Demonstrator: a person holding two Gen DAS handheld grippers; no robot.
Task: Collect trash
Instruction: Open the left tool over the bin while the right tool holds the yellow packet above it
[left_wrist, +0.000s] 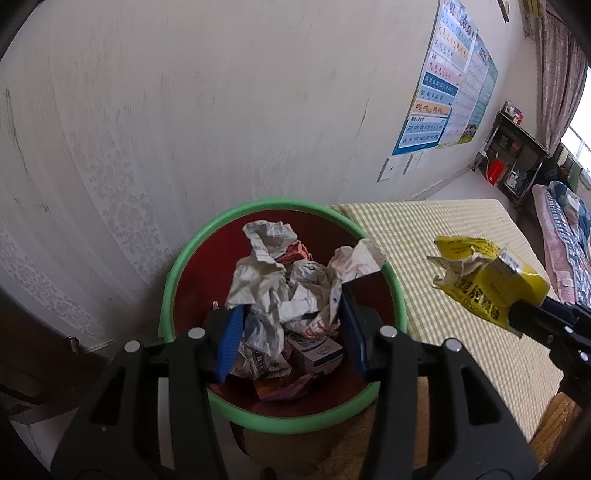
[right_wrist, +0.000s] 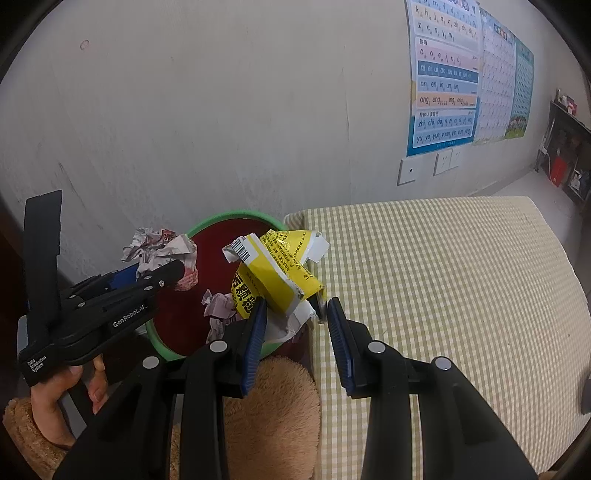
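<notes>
A round bin with a green rim (left_wrist: 258, 417) and a red inside stands against the wall, with several paper scraps and small cartons in it. My left gripper (left_wrist: 291, 306) is shut on a crumpled newspaper wad (left_wrist: 269, 280) right above the bin's mouth. In the right wrist view that left gripper (right_wrist: 177, 267) holds the wad (right_wrist: 162, 247) over the bin rim (right_wrist: 221, 218). My right gripper (right_wrist: 297, 302) is shut on a crushed yellow carton (right_wrist: 273, 280) between the bin and the bed. The left wrist view shows the carton (left_wrist: 491, 280) in the air in the right gripper (left_wrist: 517, 314).
A bed with a checked yellow-green sheet (right_wrist: 443, 295) lies right of the bin. A person's hand (right_wrist: 62, 398) in a fluffy tan sleeve holds the left gripper. Tan plush fabric (right_wrist: 273, 406) sits below the bin. Posters (right_wrist: 443, 74) hang on the wall; a dark shelf (left_wrist: 509, 158) stands far right.
</notes>
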